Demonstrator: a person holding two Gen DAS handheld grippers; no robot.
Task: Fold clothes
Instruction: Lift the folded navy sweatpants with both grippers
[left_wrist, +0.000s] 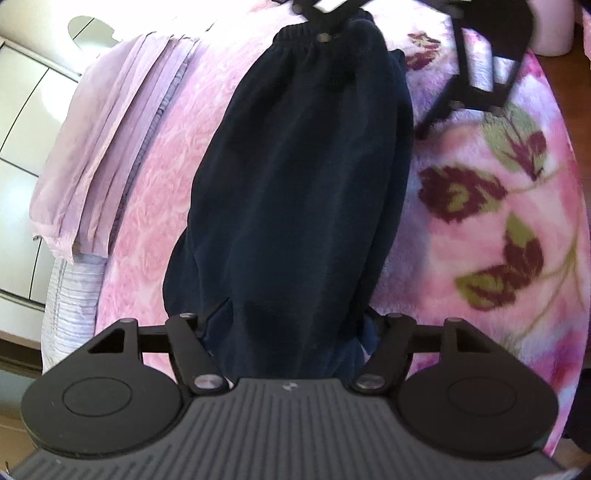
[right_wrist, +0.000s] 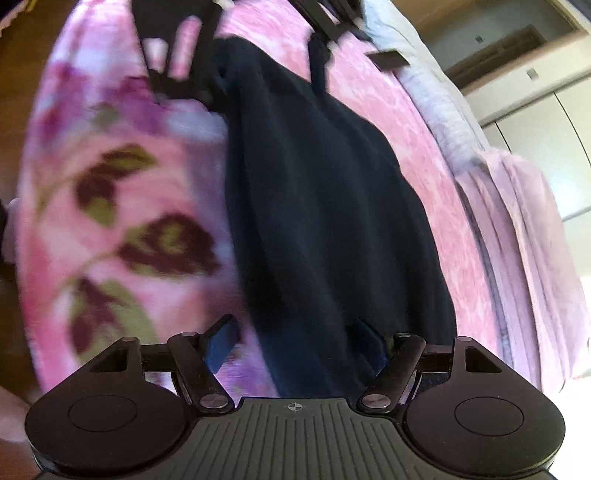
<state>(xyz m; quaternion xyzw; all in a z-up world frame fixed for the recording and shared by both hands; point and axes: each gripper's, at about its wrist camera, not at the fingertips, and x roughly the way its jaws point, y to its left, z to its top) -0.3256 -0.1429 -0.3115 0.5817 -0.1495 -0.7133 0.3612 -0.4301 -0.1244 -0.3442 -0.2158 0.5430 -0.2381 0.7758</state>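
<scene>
Pink floral blanket (left_wrist: 491, 206), white cabinets (left_wrist: 26, 122)

The left gripper (left_wrist: 291, 325) has both fingertips buried under the near end of the dark navy garment (left_wrist: 295, 177); whether they pinch cloth cannot be told. The right gripper (right_wrist: 295, 339) shows its left blue pad (right_wrist: 221, 343) clear of the cloth, its other pad half hidden against the garment's edge. In the left wrist view, the right gripper at the garment's far end is cut off by the top edge. The floral blanket (right_wrist: 110, 221) is motion-blurred in the right wrist view. The folded lilac cloth (left_wrist: 103, 155) hides the blanket's left edge.
</scene>
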